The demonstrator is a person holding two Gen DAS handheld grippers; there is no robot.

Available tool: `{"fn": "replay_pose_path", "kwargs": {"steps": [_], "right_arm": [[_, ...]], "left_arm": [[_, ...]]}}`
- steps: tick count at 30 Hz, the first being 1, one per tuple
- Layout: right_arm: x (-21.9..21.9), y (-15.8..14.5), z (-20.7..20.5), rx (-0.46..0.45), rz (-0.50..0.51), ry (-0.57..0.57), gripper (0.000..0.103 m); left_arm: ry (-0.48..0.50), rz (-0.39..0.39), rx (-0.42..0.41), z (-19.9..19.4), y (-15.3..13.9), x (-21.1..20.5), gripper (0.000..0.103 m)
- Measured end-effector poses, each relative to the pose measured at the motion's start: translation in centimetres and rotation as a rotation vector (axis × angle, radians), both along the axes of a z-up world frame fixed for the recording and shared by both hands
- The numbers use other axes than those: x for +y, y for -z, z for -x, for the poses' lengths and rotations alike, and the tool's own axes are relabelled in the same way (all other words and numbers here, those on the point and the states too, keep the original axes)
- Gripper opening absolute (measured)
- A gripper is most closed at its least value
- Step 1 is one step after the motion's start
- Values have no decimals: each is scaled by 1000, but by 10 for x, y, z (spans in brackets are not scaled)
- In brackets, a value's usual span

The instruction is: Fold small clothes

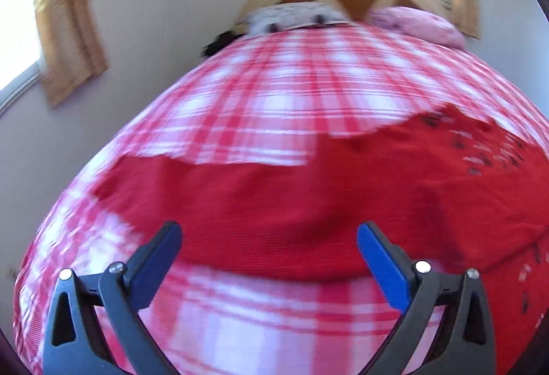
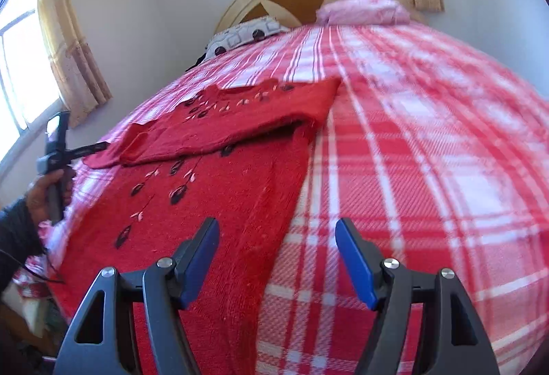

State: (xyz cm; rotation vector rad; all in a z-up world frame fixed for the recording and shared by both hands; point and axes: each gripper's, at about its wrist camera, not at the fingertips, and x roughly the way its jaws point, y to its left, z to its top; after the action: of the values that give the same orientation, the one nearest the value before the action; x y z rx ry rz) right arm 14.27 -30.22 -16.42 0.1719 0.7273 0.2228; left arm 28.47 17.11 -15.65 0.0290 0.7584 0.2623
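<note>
Red knitted sweater (image 2: 212, 189) with dark leaf embroidery lies flat on the red-and-white plaid bedspread (image 2: 429, 148), one sleeve (image 2: 206, 134) folded across its body. Left gripper (image 1: 269, 234): jaws spread wide, nothing between them, poised above the sweater's near edge. Right gripper (image 2: 277, 239): jaws moderately apart and empty, straddling the sweater's right edge; a hand (image 2: 41, 193) holds the left tool beside the bed.

Bed with red-and-white plaid cover (image 2: 411, 134). Red knitted sweater with dark embroidered leaves (image 2: 219, 175) spread flat on left half, one sleeve folded across. Pink pillow (image 2: 363, 11) and white patterned pillow (image 2: 247, 31) at headboard end.
</note>
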Motion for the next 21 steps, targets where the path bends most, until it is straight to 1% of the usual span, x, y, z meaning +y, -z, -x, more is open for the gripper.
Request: {"fn": "replay_pose_path", "kwargs": {"steps": [3,5,7,9,10,11,12,13,14,15,16,18,21], "right_arm": [[5,-15,1,-36,63,3,70],[9,-20,0,-42,78,-12,70],[17,-24,-2,-41,86,-31,70],[27,-26,-6,-43,95,-49,71],[33,-27,-8,-44,98,-58,71],[39,-27,-11,-44,100,-69,71],[45,-27,-13,-42,104,-83,71],[51,-27,-15,-40,110,-94,71],[57,-26,-17,-38,116,-104,71],[63,-26,-19,-34,121,-116,71],[69,-25,-21,-29,125,-126,71],[77,-22,-24,-18,128,-138,71],[87,-17,-26,-1,131,-156,71]], "left_arm": [[-153,29,7,1,3,60,103],[-256,47,8,0,6,96,103],[-361,94,-5,0,8,137,103],[-413,165,-23,-2,12,163,102],[-431,192,-30,-2,14,172,101],[-451,246,-44,-5,17,184,98],[-461,280,-47,-7,20,190,95],[-476,325,-47,-11,24,198,94],[-480,352,-48,-14,27,200,92],[-483,381,-44,-19,32,203,86],[-486,395,-35,-22,34,202,84],[-490,416,-11,-30,43,203,83],[-502,403,-20,-37,42,201,83]]}}
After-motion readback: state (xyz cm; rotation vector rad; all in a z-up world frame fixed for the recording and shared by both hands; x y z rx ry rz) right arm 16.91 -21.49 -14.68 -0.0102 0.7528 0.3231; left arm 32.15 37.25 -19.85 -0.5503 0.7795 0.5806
